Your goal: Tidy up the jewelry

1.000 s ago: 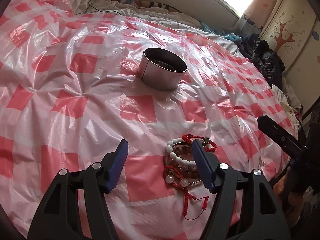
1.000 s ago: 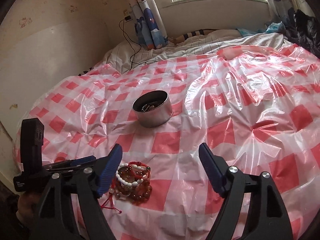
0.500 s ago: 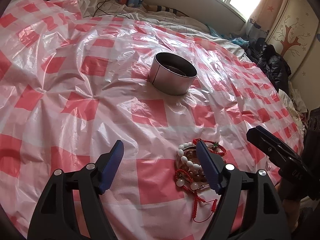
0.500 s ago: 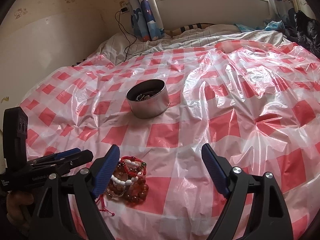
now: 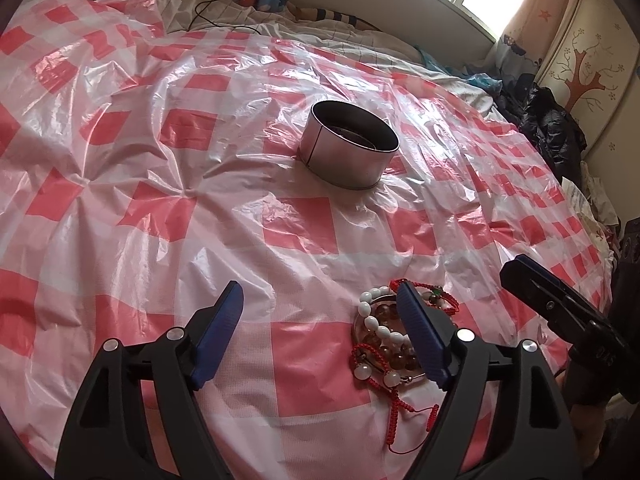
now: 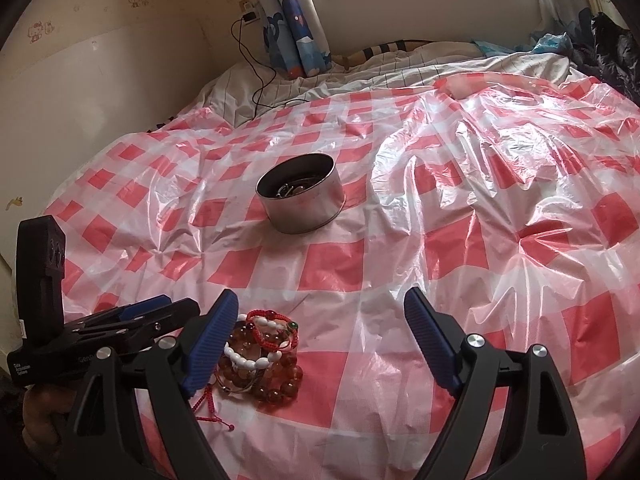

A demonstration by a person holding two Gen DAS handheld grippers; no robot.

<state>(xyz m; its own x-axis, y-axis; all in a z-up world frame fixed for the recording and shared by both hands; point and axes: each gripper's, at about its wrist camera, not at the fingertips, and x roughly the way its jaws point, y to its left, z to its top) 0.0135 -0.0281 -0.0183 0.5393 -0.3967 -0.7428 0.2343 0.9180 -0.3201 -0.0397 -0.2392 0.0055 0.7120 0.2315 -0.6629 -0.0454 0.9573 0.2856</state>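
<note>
Bracelet pile (image 6: 260, 356) lies on checked sheet (image 5: 296, 224), near both grippers. Round tin (image 6: 300, 202) waits farther back for jewelry. Left gripper (image 5: 320, 326) and right gripper (image 6: 320, 330) spread wide, just been opening, holding nothing, ready to grab.

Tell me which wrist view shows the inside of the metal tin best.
The right wrist view. It looks down into the metal tin, so some dark, shiny pieces lying at the bottom are visible. The left wrist view catches the tin from a lower angle: mostly its outer wall and far inner rim, with the contents hardly visible.
</note>
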